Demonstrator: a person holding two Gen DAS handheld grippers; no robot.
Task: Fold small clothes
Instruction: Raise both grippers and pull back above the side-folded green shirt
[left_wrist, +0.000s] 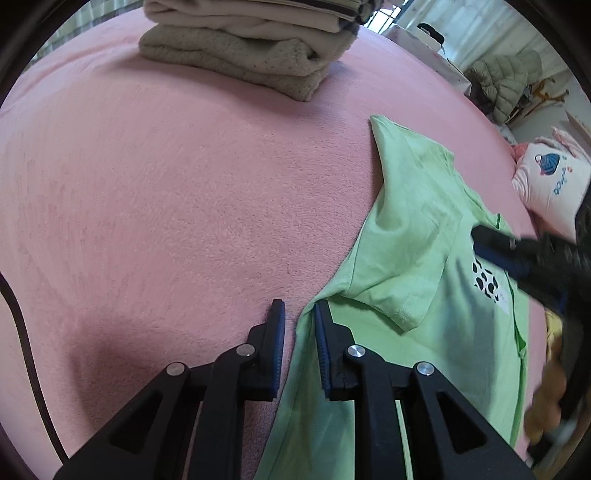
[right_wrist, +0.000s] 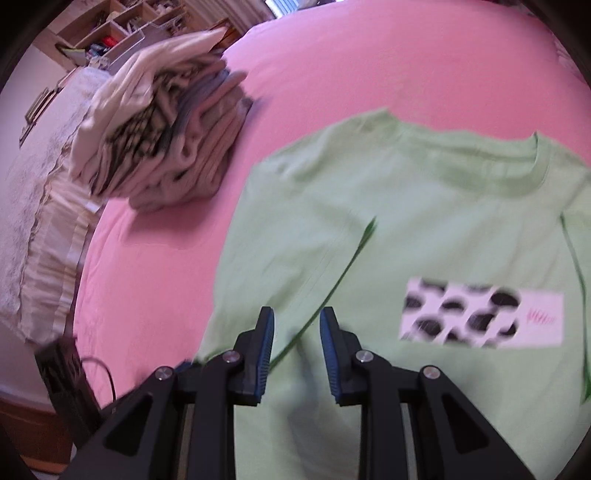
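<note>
Both wrist views look steeply down, close; share green shirt (left_wrist: 424, 229), blurred perhaps.

My left gripper (left_wrist: 299, 314) and right gripper (right_wrist: 297, 321) match: black angular linkages, silver pivot screws, ribbed blue pads at twelve o'clock.

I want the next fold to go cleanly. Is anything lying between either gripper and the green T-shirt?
Nothing visible. The left gripper is at the green T-shirt's side edge; the right gripper hovers over its folded sleeve. The pile of folded clothes sits apart on the pink bed cover.
</note>
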